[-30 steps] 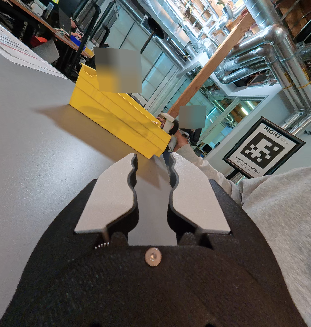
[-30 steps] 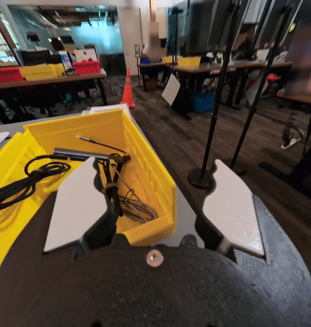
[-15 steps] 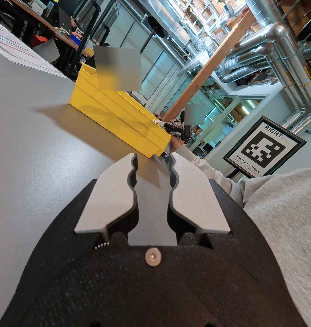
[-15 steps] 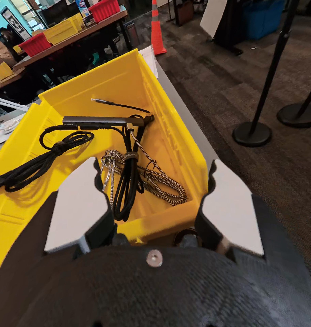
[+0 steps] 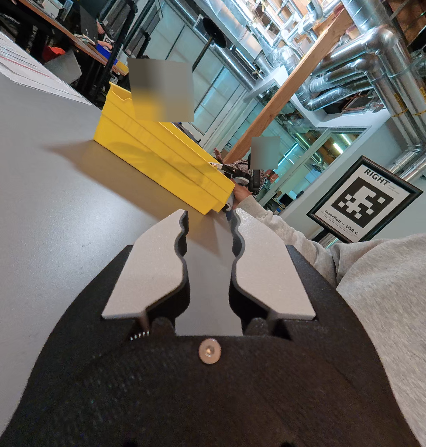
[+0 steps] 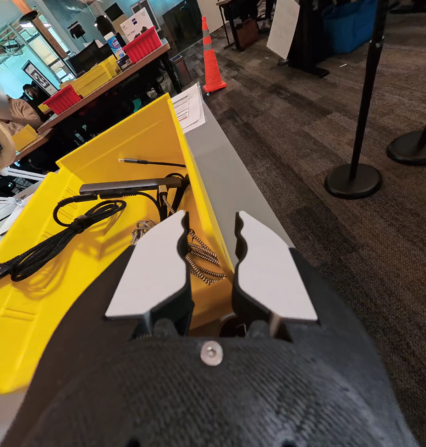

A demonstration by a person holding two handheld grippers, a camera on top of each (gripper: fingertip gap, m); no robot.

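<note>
A yellow bin [image 6: 134, 140] stands on the grey table [image 6: 226, 174]. It holds a bundled black cable [image 6: 69, 229], a grey hub [image 6: 129, 185], a black-and-white braided cable [image 6: 202, 256] and a thin black cable [image 6: 149, 162]. My right gripper [image 6: 212, 214] hovers over the bin's front right corner. Its jaws are narrowed but apart, with the bin's right wall in the gap and nothing clamped. My left gripper [image 5: 209, 214] lies low over the bare table, open and empty, pointing at the bin [image 5: 158, 159]. A hand in a grey sleeve [image 5: 279, 232] reaches to the bin's near corner.
A framed marker sign [image 5: 362, 200] stands to the right of the table. A paper sheet [image 6: 190, 108] lies beyond the bin. The table edge runs just right of the bin. On the floor are an orange cone [image 6: 212, 65] and black pole bases [image 6: 352, 179]. Spacing between my two grippers at the tips: around 45 cm.
My right gripper tipped down and moved over the bin's front right corner. Its jaws narrowed from wide open. The left gripper has not moved.
</note>
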